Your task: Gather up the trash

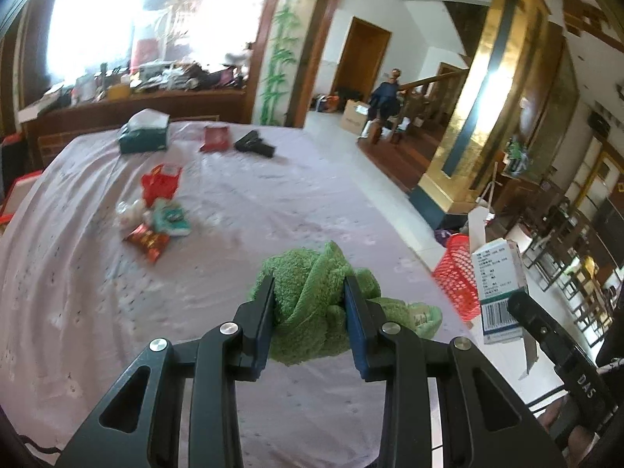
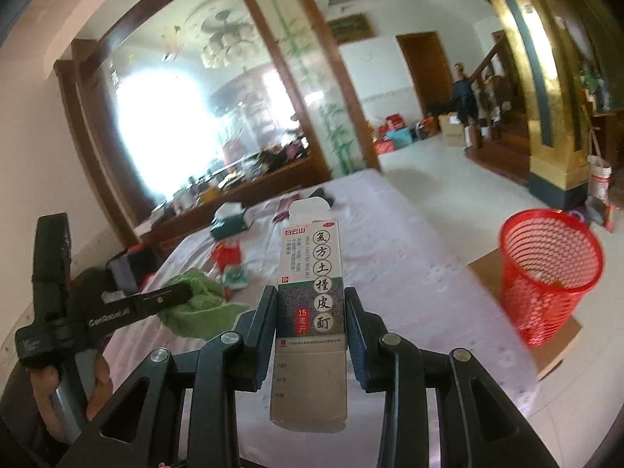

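Left gripper clamps one green cloth; right gripper clamps one carton; roughly four wrappers.

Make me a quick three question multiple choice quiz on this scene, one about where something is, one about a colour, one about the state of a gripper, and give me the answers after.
1. Where does the red mesh basket stand?
A. On the bed
B. On a flat piece of cardboard on the floor beside the bed
C. On the wooden sideboard

2. What colour is the towel?
A. Green
B. Blue
C. White

3. What is the right gripper doing?
A. Standing open with nothing in it
B. Closed on the towel
C. Closed on a small printed carton

Answers:
1 B, the right wrist view shows the basket on the cardboard, off the bed's edge.
2 A, the bunched cloth in the left gripper is plainly green.
3 C, both fingers press the carton's sides, which stands upright between them.
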Motion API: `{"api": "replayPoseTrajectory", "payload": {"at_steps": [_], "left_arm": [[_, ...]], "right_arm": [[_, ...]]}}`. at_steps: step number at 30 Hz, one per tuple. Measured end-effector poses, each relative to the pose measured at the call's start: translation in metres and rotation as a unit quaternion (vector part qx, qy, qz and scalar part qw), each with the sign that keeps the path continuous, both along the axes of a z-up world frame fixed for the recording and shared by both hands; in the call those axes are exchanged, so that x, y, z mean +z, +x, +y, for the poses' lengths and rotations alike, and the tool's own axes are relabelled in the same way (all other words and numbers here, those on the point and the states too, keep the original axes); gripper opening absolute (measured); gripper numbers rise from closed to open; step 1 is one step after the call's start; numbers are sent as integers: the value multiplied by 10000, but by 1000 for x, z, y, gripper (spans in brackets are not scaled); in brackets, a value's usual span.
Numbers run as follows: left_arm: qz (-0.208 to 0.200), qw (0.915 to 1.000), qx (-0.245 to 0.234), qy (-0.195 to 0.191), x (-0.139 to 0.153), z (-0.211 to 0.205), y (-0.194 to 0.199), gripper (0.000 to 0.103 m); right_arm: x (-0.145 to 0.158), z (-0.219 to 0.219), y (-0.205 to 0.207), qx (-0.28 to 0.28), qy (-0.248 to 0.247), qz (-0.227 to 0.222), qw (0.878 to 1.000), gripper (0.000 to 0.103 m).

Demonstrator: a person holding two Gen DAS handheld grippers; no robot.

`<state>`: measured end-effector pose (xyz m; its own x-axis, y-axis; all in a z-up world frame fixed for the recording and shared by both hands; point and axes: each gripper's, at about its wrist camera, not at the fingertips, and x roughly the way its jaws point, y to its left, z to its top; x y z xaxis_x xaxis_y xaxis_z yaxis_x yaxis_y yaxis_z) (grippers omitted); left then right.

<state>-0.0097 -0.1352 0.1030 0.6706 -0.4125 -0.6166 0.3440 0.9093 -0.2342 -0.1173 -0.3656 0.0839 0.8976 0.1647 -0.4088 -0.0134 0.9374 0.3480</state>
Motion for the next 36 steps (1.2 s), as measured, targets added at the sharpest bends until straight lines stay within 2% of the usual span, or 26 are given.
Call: {"api": "replayPoseTrajectory", "payload": {"at_steps": [9,17,36], "left_arm": [[-299,9987,-402,-65,23,-40,-18,32],[-621,9943,-864,-50,40,-86,-32,32],[-781,9833,-1643,21,43,-178,-41,32]], "right_arm": [[20,-24,-28,-438,-44,-284,9986,36],[34,-49,-47,-846,-58,-462,9953,36],[46,-116,-81,-1768,-105,-556,9826,36]]}}
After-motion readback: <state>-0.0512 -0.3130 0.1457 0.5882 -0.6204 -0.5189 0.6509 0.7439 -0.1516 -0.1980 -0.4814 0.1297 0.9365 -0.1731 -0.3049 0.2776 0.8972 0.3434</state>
